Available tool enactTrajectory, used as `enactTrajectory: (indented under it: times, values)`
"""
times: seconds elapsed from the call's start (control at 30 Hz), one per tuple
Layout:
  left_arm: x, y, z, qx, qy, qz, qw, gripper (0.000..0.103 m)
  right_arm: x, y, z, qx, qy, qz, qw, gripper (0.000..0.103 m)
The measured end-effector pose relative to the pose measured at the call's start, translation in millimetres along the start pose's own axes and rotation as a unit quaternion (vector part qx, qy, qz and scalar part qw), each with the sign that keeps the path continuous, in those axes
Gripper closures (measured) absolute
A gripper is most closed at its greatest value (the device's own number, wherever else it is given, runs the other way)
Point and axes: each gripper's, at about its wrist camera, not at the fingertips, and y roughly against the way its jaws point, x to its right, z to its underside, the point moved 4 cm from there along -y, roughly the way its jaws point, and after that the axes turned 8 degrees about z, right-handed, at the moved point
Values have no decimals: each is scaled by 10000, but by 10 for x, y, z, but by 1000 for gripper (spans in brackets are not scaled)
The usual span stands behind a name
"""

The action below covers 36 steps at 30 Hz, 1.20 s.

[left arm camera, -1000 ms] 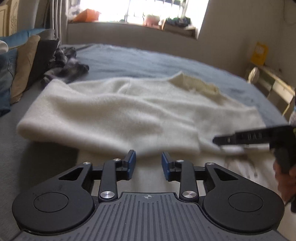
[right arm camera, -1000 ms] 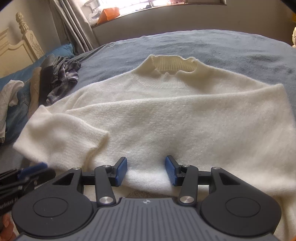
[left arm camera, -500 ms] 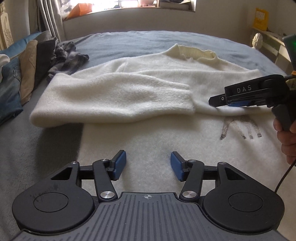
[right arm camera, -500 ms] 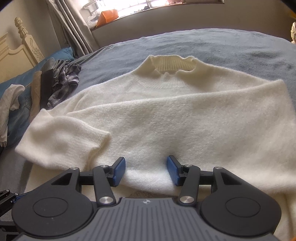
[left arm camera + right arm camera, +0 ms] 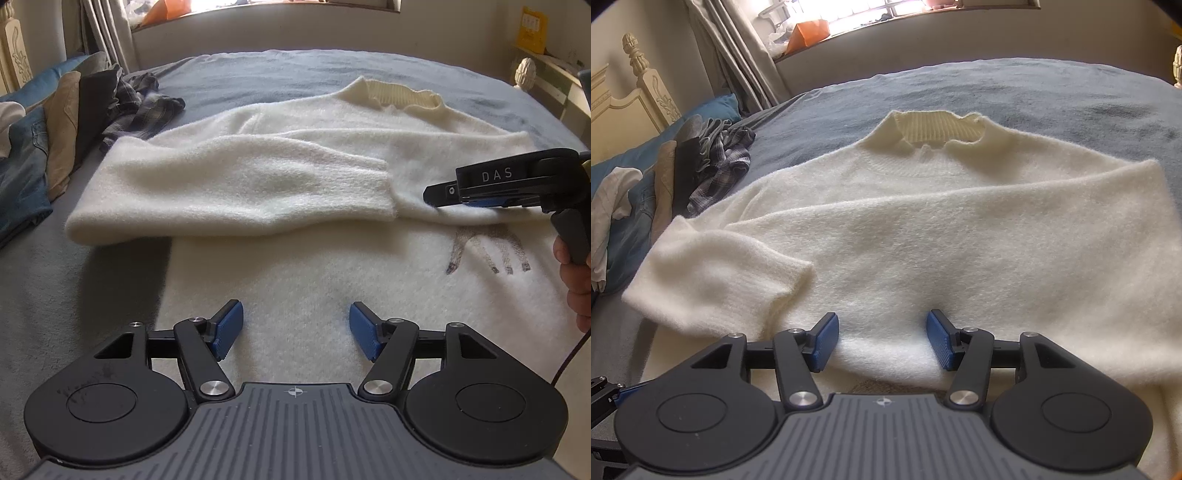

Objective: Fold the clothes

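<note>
Cream fluffy knit sweater [image 5: 923, 229] lies sleeves-folded on the grey-blue bed [image 5: 997, 88]; both the left gripper [image 5: 295, 325] and the right gripper [image 5: 882, 339], fingers just opened and empty, next need its 6 o'clock hem.

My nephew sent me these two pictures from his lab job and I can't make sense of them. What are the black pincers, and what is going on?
They are hand-held grippers, one in each of a person's hands, each carrying a camera looking along its blue-padded fingers. One picture is from the left gripper, the other from the right gripper, which also shows side-on in the left view. A white sweater lies on a grey bedspread, its sleeves folded across the front; other clothes are heaped to the left. Both grippers have just been opening and hold nothing; the right one's fingers straddle the sweater's folded edge.
</note>
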Motion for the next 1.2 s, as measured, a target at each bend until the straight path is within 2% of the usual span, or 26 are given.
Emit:
enactTrajectory:
  times: [1.2]
  values:
    - [16, -11, 23, -26, 14, -72, 10000, 33, -26, 12, 22, 54, 19, 29, 10000, 45]
